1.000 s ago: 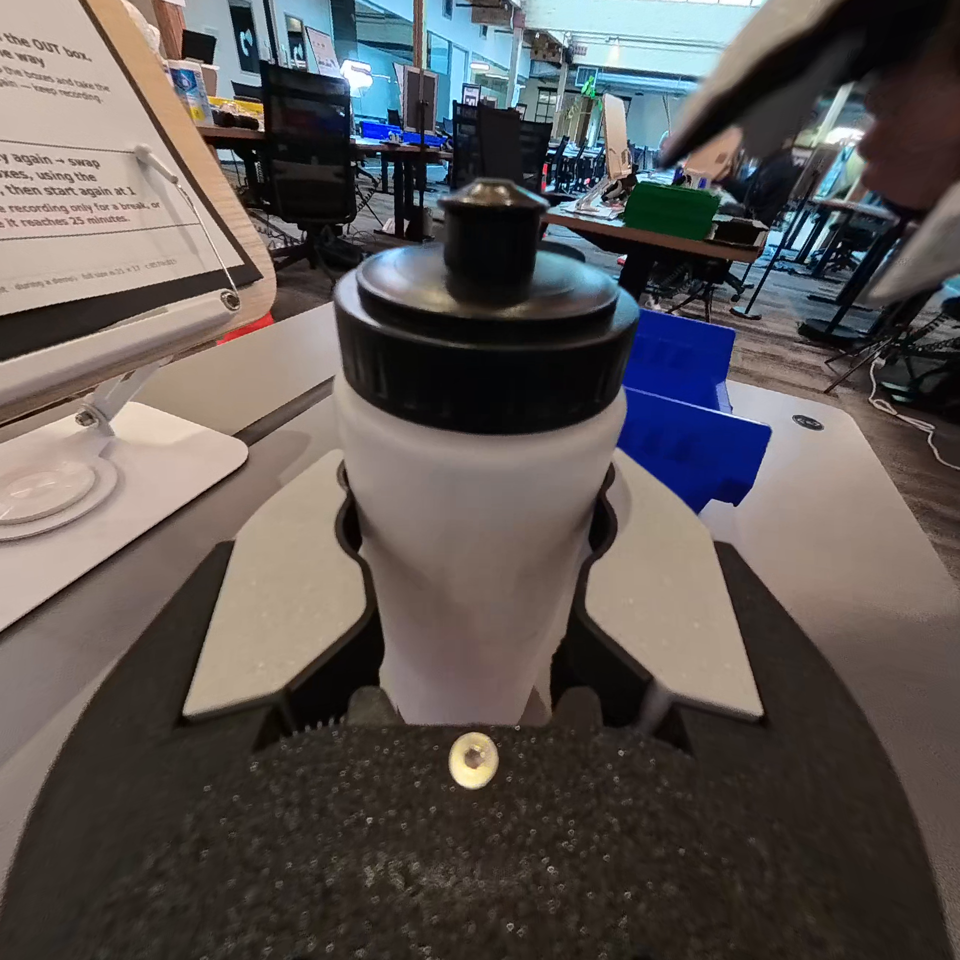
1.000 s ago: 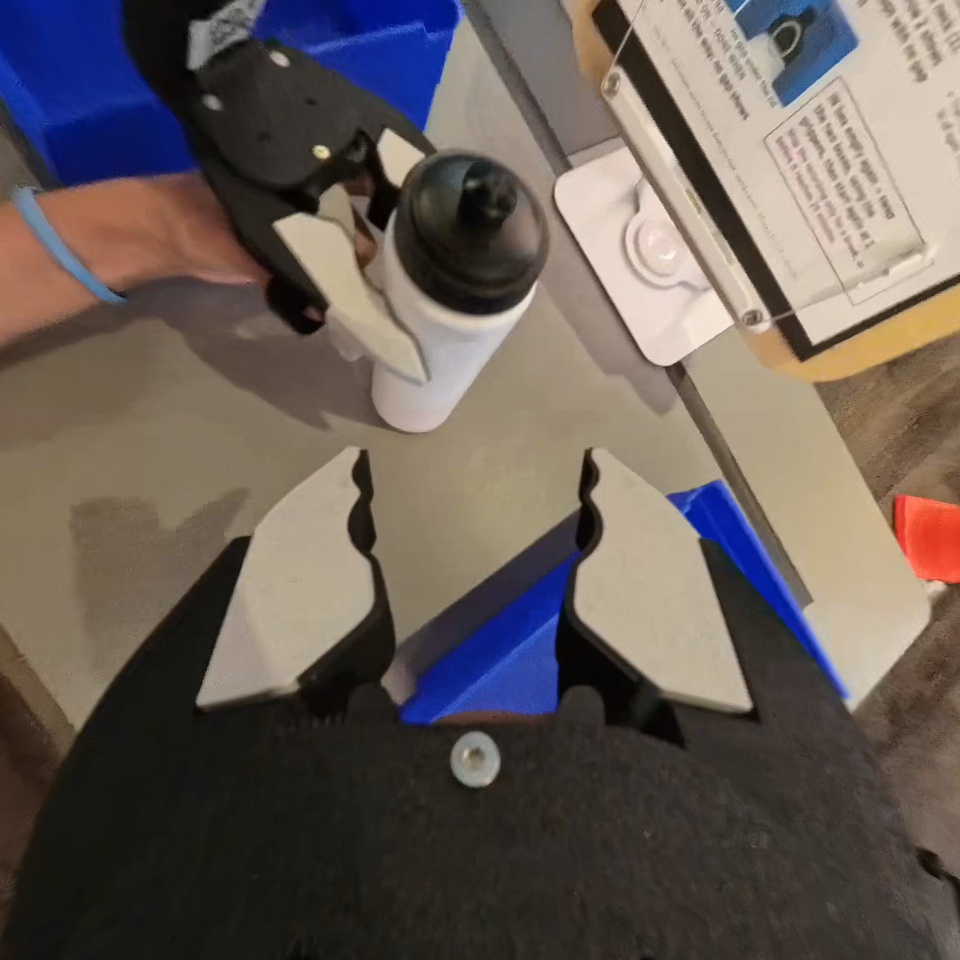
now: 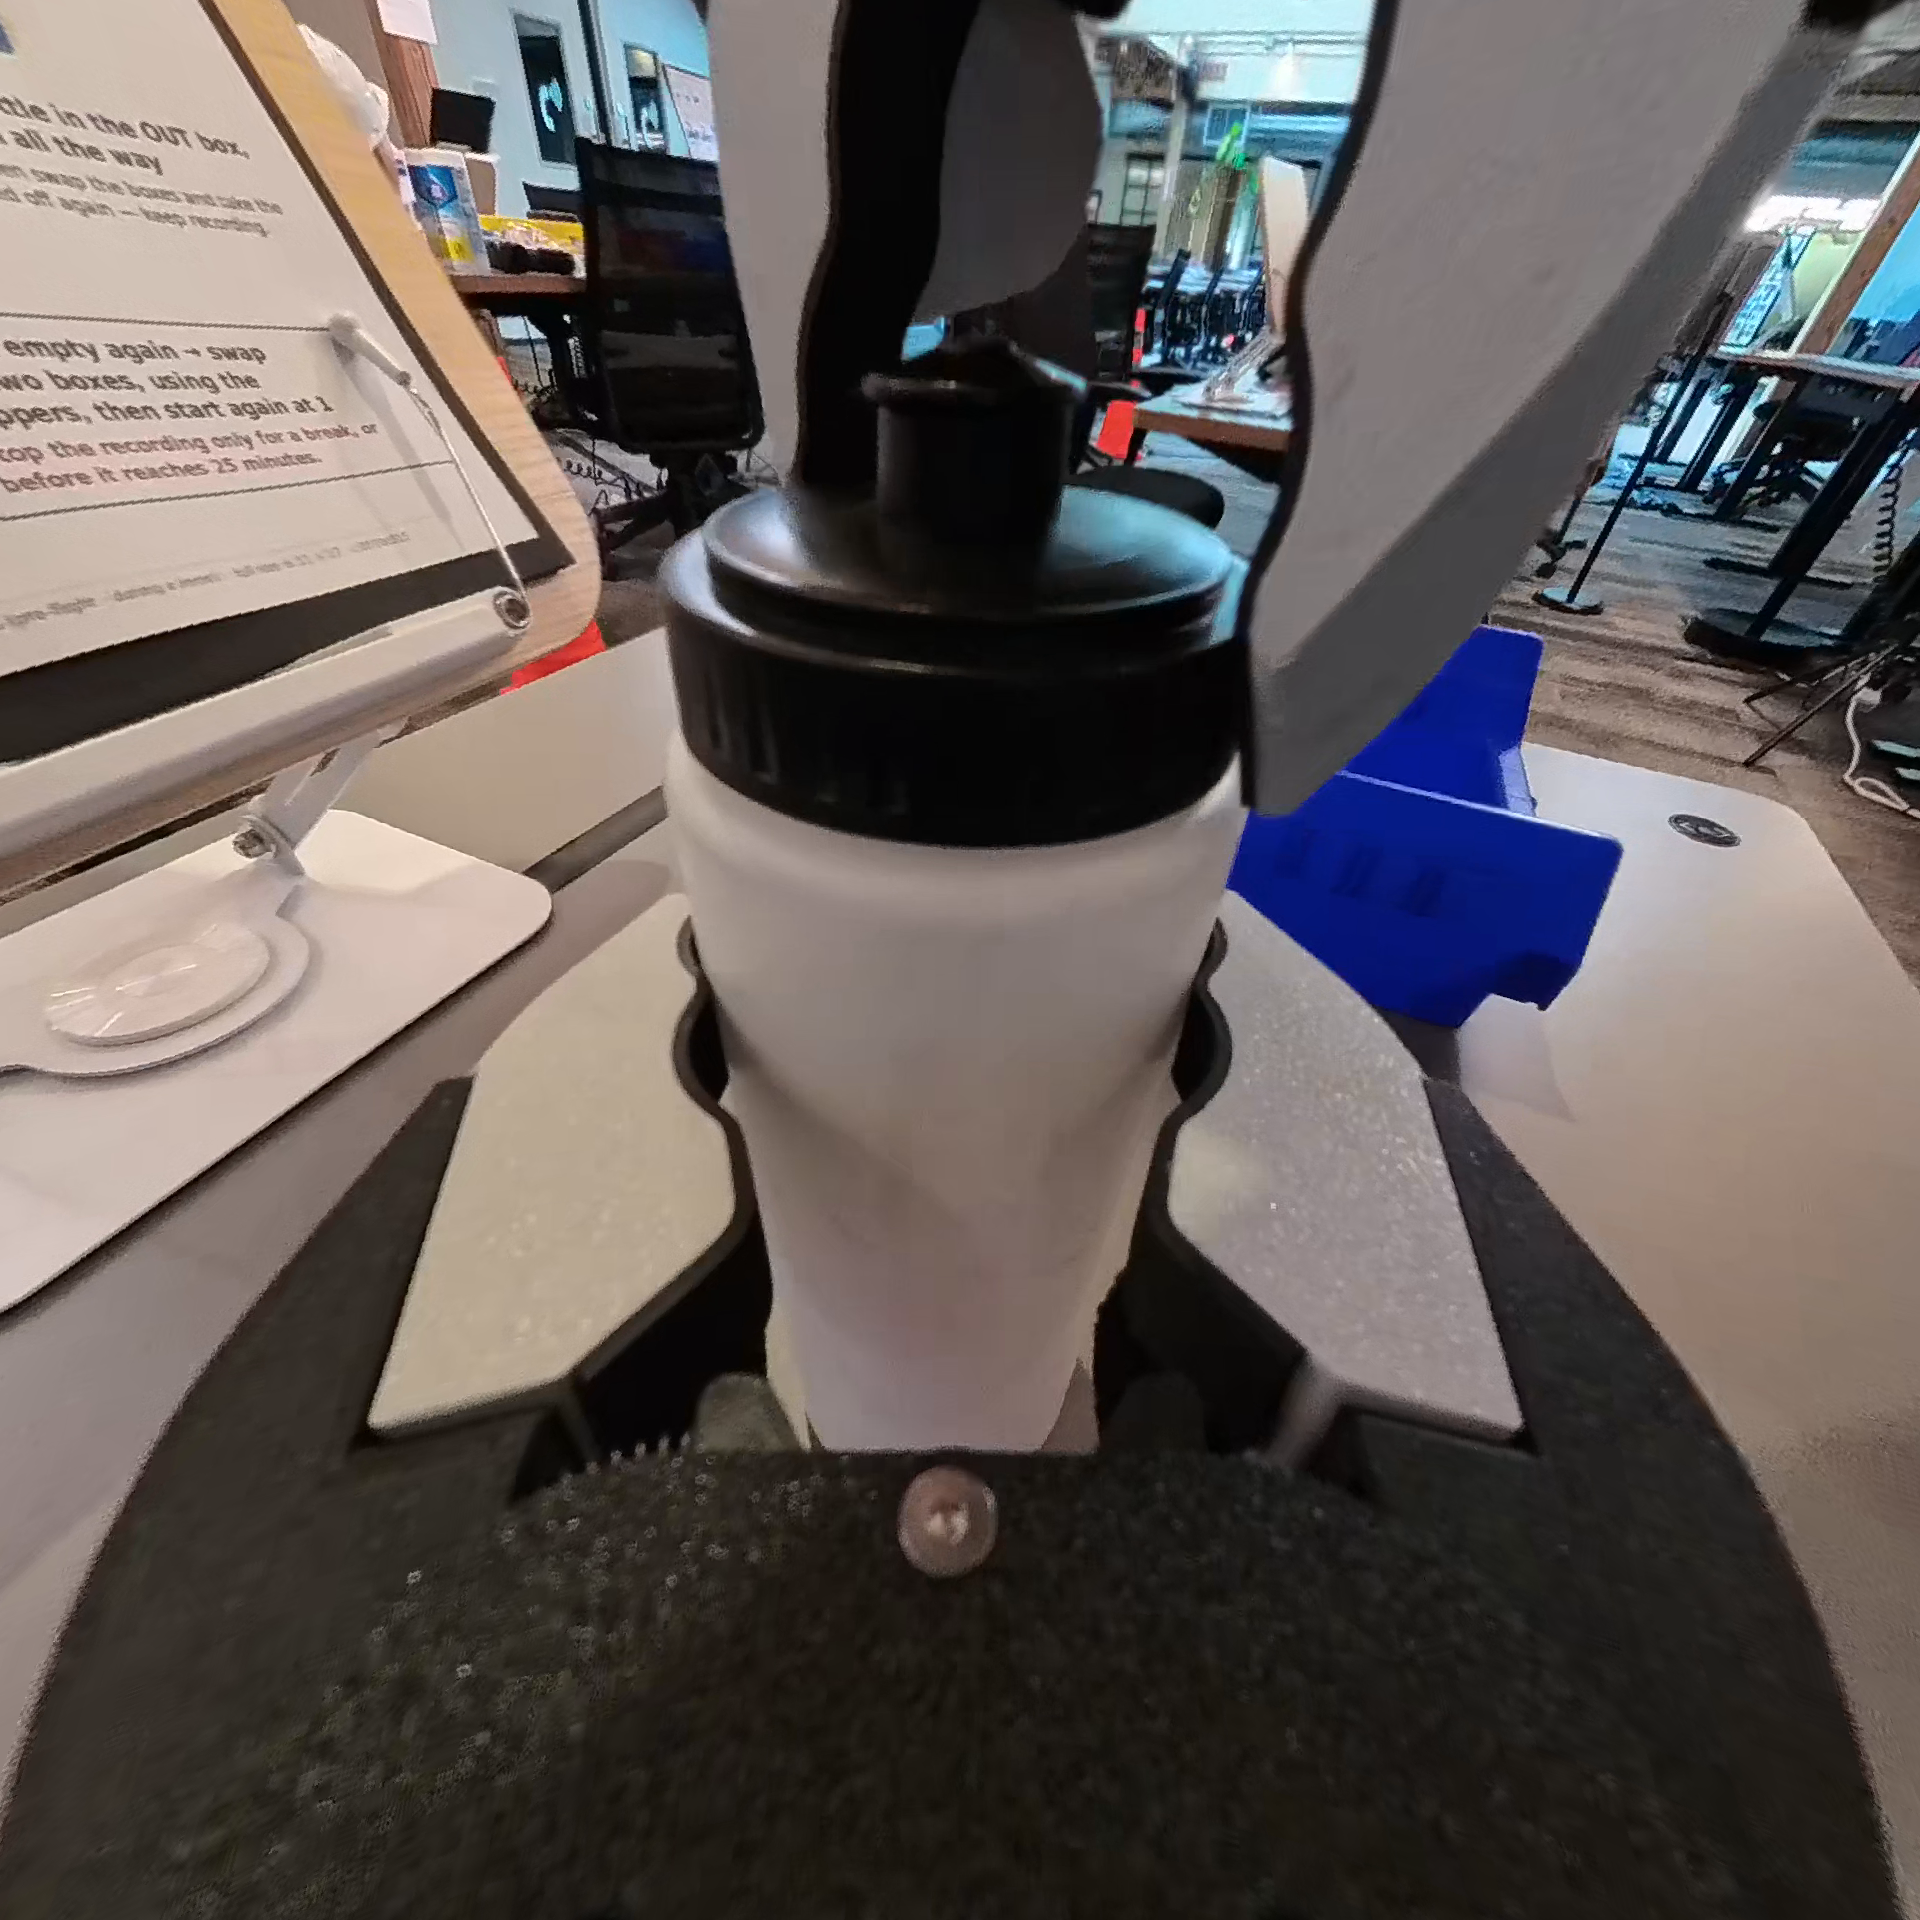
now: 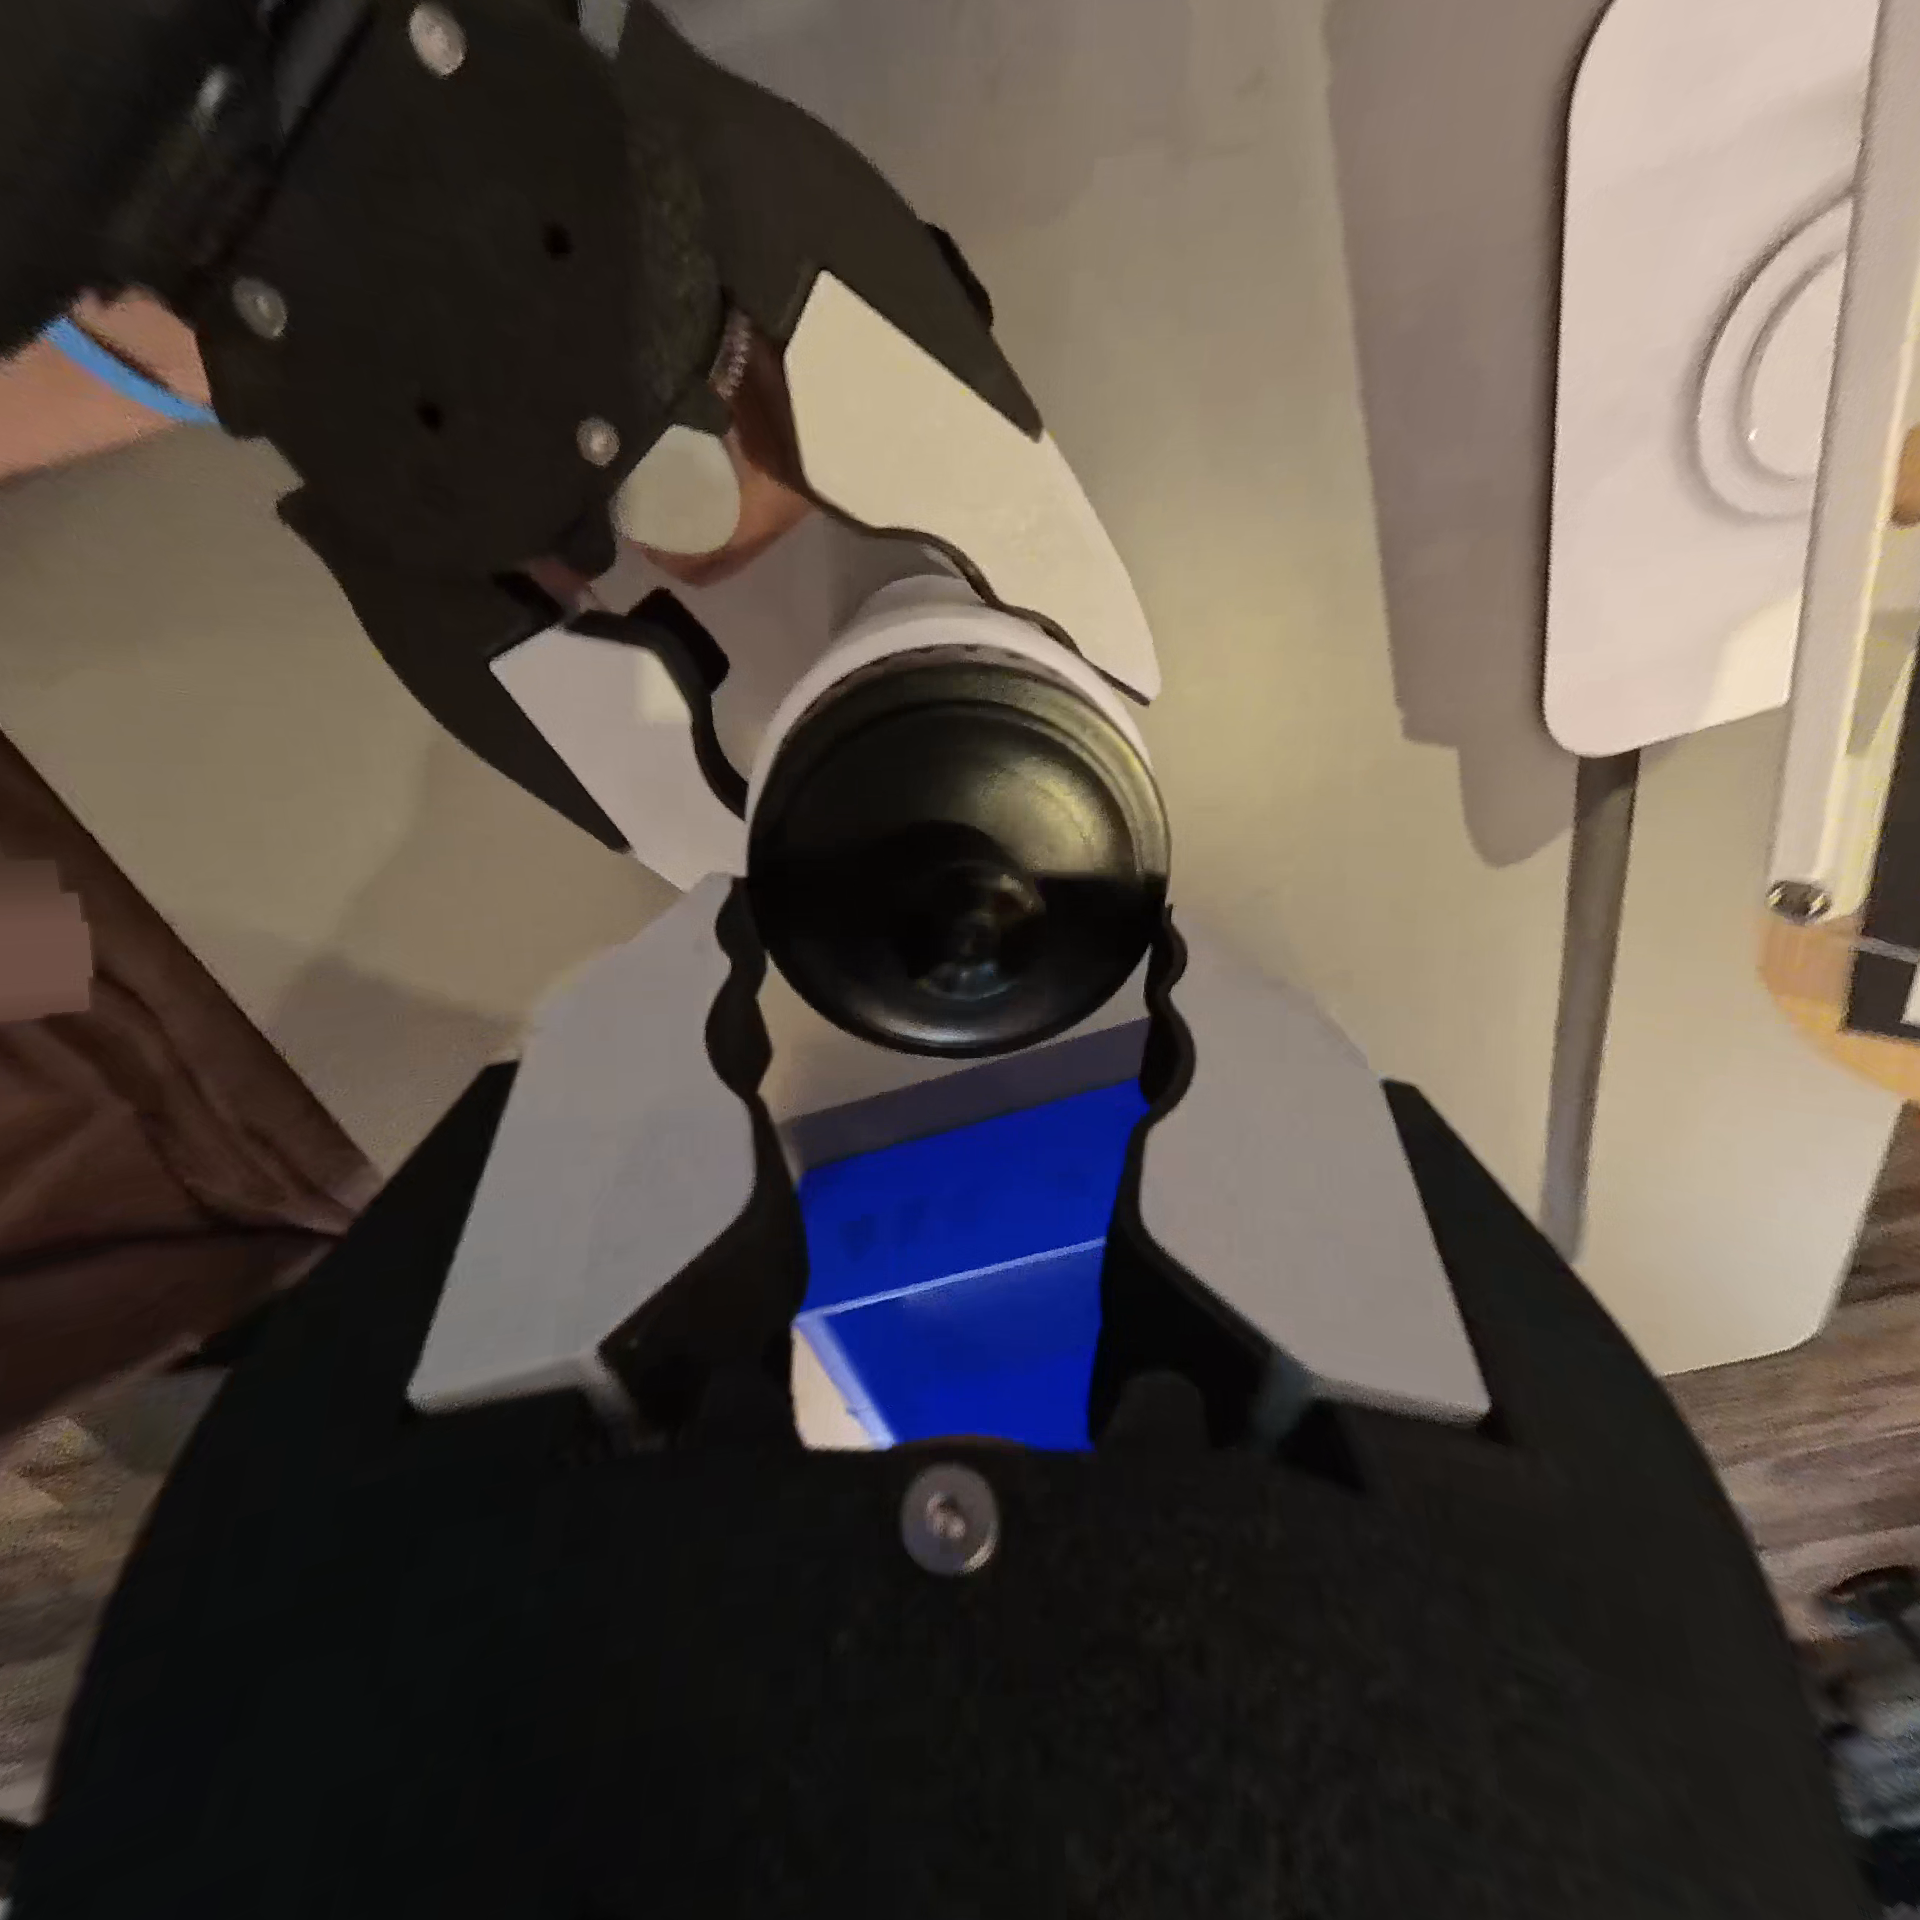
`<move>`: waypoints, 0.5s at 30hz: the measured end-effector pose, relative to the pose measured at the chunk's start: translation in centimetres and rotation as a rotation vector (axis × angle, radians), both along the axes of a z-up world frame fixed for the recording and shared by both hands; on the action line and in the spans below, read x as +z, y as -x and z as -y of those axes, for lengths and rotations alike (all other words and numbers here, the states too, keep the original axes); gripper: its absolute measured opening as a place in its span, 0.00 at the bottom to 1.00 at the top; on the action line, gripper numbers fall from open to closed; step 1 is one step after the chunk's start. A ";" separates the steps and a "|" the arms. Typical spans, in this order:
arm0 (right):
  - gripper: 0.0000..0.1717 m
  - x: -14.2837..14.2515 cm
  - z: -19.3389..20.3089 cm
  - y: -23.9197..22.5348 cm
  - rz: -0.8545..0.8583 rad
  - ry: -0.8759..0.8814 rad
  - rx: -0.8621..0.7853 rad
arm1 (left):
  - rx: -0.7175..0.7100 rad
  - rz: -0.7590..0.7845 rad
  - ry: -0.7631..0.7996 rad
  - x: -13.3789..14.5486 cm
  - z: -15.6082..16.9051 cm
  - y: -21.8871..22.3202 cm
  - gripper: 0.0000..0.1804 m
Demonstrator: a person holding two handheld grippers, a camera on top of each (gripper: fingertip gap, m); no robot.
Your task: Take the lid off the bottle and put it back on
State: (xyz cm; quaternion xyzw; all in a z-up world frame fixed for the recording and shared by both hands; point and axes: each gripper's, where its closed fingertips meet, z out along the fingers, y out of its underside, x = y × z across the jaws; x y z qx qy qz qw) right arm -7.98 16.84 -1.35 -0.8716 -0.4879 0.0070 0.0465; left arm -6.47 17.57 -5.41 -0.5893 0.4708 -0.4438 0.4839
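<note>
- Open office behind, desks and chairs; work surface is a light grey table (image 3: 1714, 1039), scene shot from both wrist views.
- Bottle (image 3: 956, 1039): white body, stands upright on the table, near centre of the left wrist view.
- Lid (image 3: 951, 717): black, ribbed, with a spout on top, still seated on the bottle.
- Left gripper (image 3: 951, 997): clamped on the white body below the lid, both pads pressed to its sides, bottle squeezed in slightly at the grip; right wrist view confirms this from above.
- Right gripper (image 4: 951, 935): coming from overhead, jaws spread about lid width, tips flanking the lid rim on both sides. Pads look at or nearly at the rim; real pressure not clear, motion blur.
- From the left wrist view one grey finger (image 3: 1455, 416) of the right gripper hangs just beside the lid's right edge, the other sits behind the spout.
- Step, as I judge it: start of lid removal. Bottle braced, lid not yet gripped firmly, no unscrewing visible.
- Next move calls for: close the right jaws squarely on the ribbed rim, then twist while the left gripper holds the body steady; lift off only once the thread lets go.
- Risk: soft bottle may turn or buckle in the left grip.
- Around: blue bin (image 3: 1434, 883) just behind-right of the bottle; white stand with an instruction sheet (image 3: 208, 364) on the left.
</note>
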 end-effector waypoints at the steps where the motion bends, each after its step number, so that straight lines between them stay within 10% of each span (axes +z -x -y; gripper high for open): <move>1: 0.41 0.0 -0.1 -0.1 0.015 -0.007 0.066 | -0.003 0.005 0.003 0.0 -0.1 0.0 0.47; 7: 0.37 -0.1 -0.2 -1.7 0.141 -0.041 0.364 | -0.015 0.007 0.000 0.0 0.0 -0.1 0.47; 15: 0.52 0.6 -0.3 0.3 -0.101 -0.020 -0.156 | 0.030 0.051 0.024 0.2 -1.0 0.6 0.48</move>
